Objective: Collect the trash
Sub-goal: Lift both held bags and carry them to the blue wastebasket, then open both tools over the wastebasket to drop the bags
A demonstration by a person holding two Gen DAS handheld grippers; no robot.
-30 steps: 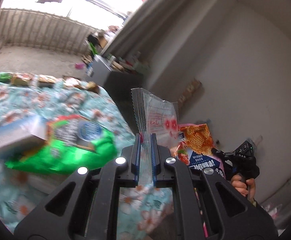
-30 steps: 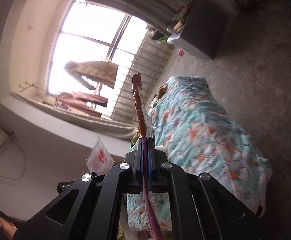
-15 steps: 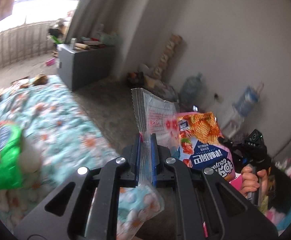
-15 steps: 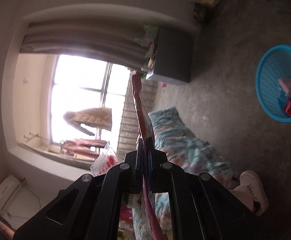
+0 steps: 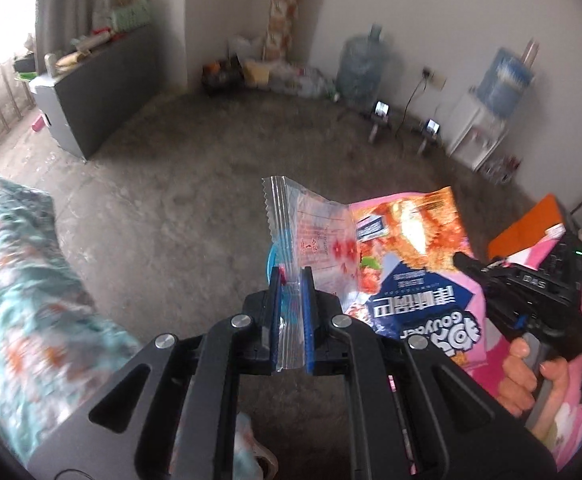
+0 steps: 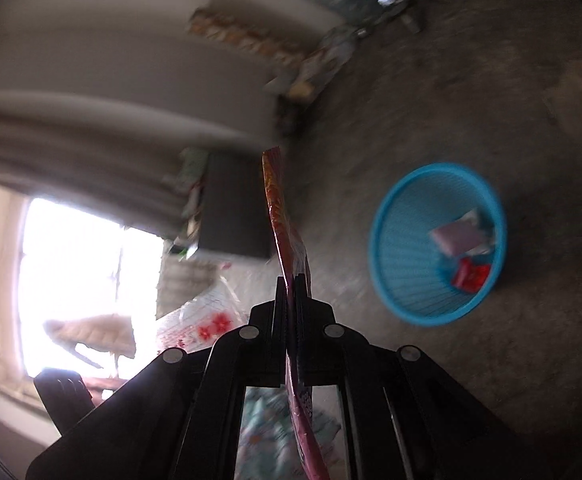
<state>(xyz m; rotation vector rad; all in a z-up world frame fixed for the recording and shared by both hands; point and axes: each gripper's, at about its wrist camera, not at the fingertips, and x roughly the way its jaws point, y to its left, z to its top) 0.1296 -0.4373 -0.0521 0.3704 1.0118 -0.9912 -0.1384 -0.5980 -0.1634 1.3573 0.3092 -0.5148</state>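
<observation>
Trash fills both our tools above the concrete floor (image 5: 179, 216). Our left gripper (image 5: 290, 280) has its fingers clamped on a clear plastic wrapper (image 5: 311, 236) printed with red flowers, which stands upright out of the blue pads. Just beside that wrapper, on its right, our right gripper (image 6: 290, 284) is pinched tight on a pink and orange chip bag (image 5: 415, 276), seen edge-on from its own camera. A blue basket (image 6: 403, 248) sits on the floor to the right of the chip bag, holding a few scraps. A floral bedspread (image 5: 15, 288) lies well to the wrapper's left.
</observation>
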